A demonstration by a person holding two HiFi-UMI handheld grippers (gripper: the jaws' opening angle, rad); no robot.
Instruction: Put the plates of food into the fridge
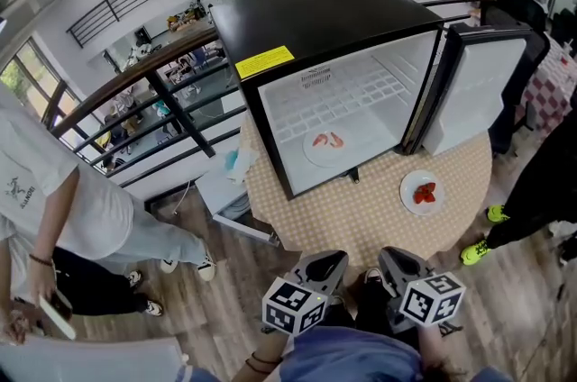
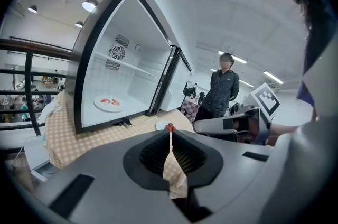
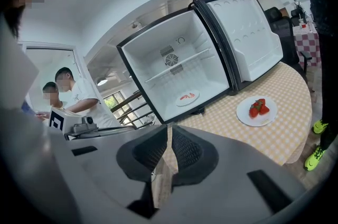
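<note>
No legible text; yellow label on fridge top too small to read.

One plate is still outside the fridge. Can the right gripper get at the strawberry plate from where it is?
Probably yes. The strawberry plate lies alone on the checked table, with nothing between it and the right gripper. The jaws are shut, so they must open first.

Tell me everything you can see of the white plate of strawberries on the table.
The round white plate looks smooth, maybe ceramic. It lies flat on the beige checked tablecloth, outside the open black fridge, in front of its swung-open door. A few red strawberries sit near its middle. Nothing else touches it.
</note>
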